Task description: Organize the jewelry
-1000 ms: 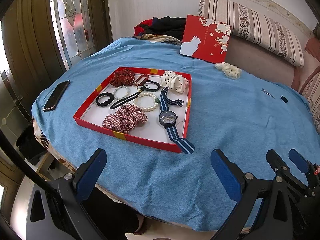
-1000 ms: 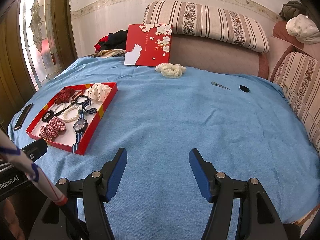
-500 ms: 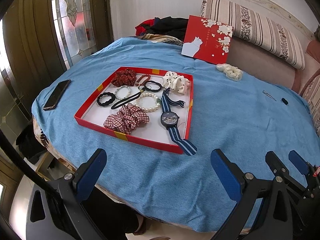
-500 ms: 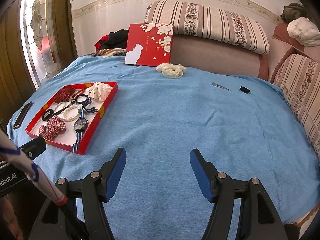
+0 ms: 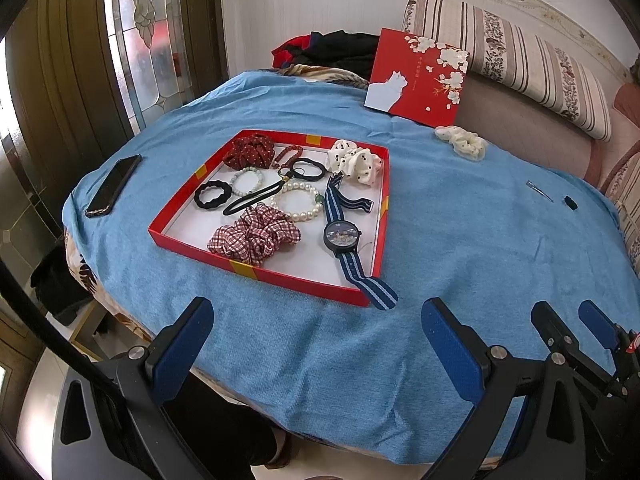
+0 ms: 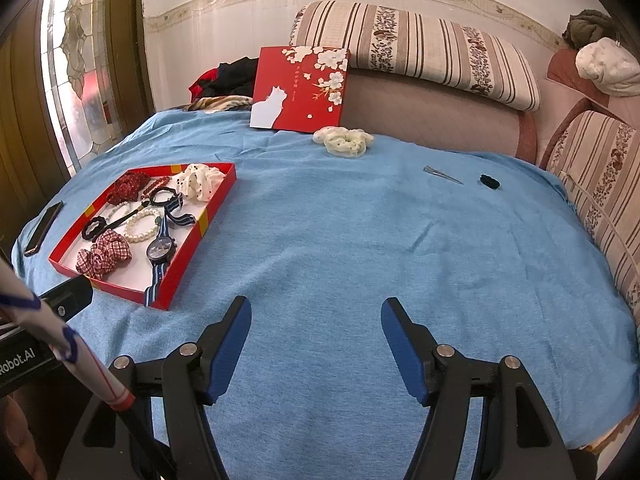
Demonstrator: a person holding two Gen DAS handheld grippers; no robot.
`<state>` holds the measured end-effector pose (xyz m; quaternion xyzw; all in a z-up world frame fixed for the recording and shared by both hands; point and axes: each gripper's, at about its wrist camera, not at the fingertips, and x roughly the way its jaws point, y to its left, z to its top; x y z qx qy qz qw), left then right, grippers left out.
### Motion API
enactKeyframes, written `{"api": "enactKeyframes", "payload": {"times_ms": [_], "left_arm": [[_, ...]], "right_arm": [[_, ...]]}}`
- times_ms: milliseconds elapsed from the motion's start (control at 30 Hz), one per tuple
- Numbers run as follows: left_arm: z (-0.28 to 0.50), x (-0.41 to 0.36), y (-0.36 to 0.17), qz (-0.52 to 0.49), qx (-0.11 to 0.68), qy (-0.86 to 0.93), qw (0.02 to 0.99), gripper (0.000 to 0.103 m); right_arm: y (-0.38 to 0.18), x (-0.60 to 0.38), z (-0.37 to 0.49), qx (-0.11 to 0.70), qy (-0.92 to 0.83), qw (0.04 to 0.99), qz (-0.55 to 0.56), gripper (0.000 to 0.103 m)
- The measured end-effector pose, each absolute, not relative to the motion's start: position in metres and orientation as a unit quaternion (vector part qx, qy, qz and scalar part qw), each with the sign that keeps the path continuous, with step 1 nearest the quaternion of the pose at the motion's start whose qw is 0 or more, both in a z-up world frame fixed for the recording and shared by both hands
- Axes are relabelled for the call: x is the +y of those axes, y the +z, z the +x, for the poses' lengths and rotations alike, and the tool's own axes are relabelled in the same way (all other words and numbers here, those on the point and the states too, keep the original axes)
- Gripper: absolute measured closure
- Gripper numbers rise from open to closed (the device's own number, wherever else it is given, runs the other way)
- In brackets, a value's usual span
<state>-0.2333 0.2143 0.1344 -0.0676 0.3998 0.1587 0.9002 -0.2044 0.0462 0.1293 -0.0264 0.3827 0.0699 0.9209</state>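
Inside the red tray (image 5: 362,298) lie scrunchies, bracelets, a striped watch (image 5: 344,236); both grippers' fingers empty, apart.

Four scrunchies are showing: a plaid scrunchie (image 5: 254,235), a dark red dotted scrunchie (image 5: 249,153) and a white dotted scrunchie (image 5: 354,162) are lying in the one red tray (image 5: 256,270), and a cream scrunchie (image 5: 462,143) is lying at its two o'clock. Three bead bracelets, two black hair ties and one watch (image 5: 341,236) are sitting inside. One phone (image 5: 113,185) is resting at nine o'clock.
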Motion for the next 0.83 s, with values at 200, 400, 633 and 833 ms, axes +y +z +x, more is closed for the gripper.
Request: {"api": "enactKeyframes", "payload": {"times_ms": [200, 400, 633, 833], "left_arm": [[-0.234, 0.216, 0.131, -0.069, 0.401, 0.161, 0.899, 0.0], [-0.234, 0.219, 0.13, -0.073, 0.402, 0.163, 0.898, 0.0], [-0.232, 0.227, 0.131, -0.082, 0.402, 0.167, 0.897, 0.0], [-0.224, 0.229, 0.135, -0.083, 0.403, 0.179, 0.894, 0.0]], "right_arm": [[0.131, 0.05, -0.204, 0.38, 0.072, 0.922, -0.029, 0.031], [0.132, 0.056, -0.202, 0.378, 0.075, 0.922, -0.034, 0.03], [0.131, 0.06, -0.2, 0.382, 0.077, 0.92, -0.039, 0.03], [0.128, 0.058, -0.198, 0.384, 0.079, 0.919, -0.033, 0.029]]}}
